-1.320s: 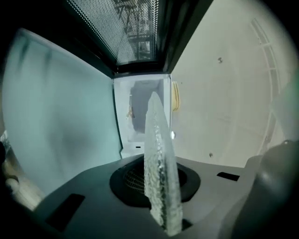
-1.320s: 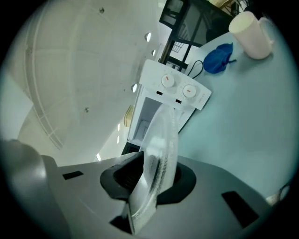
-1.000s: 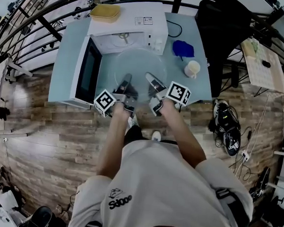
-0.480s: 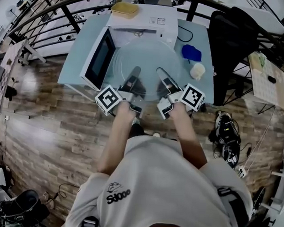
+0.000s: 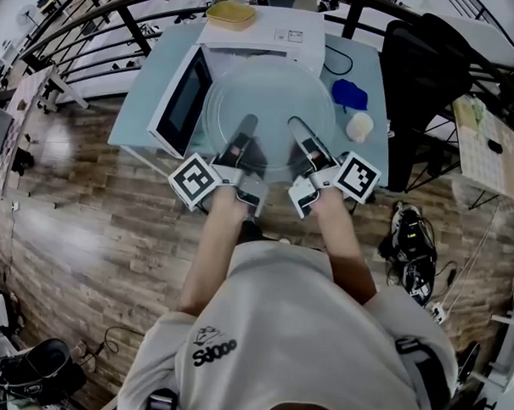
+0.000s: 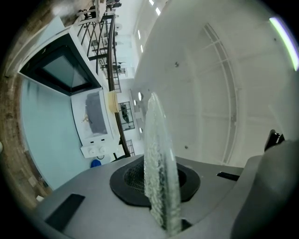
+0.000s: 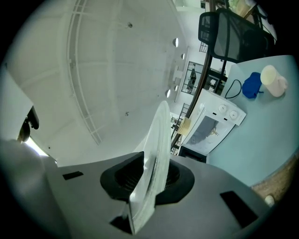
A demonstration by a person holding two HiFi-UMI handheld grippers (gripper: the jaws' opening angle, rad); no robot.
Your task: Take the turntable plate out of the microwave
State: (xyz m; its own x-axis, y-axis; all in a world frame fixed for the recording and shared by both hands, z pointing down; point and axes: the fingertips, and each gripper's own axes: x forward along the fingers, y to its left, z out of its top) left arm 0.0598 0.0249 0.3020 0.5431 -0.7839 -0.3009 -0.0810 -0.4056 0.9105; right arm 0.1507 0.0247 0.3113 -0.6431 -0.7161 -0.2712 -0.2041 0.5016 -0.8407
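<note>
The clear glass turntable plate [image 5: 270, 98] is held up in the air in front of the white microwave [image 5: 277, 35], whose door [image 5: 183, 95] stands open to the left. My left gripper [image 5: 245, 127] is shut on the plate's near rim left of centre. My right gripper [image 5: 296, 127] is shut on the rim to the right. In the left gripper view the plate's edge [image 6: 160, 168] stands upright between the jaws of my left gripper [image 6: 163, 205]. The right gripper view shows the rim [image 7: 152, 172] pinched the same way in my right gripper [image 7: 142, 200].
The microwave stands on a pale blue table [image 5: 143, 84]. A blue cloth [image 5: 349, 93] and a white cup [image 5: 359, 126] lie right of the microwave, and a yellow pad [image 5: 230, 13] lies on top of it. A black chair [image 5: 424, 71] stands at the right. Railings run behind.
Both grippers have lifted the plate upward and toward the person; it now looks larger and covers the microwave's front. The grips are unchanged.
</note>
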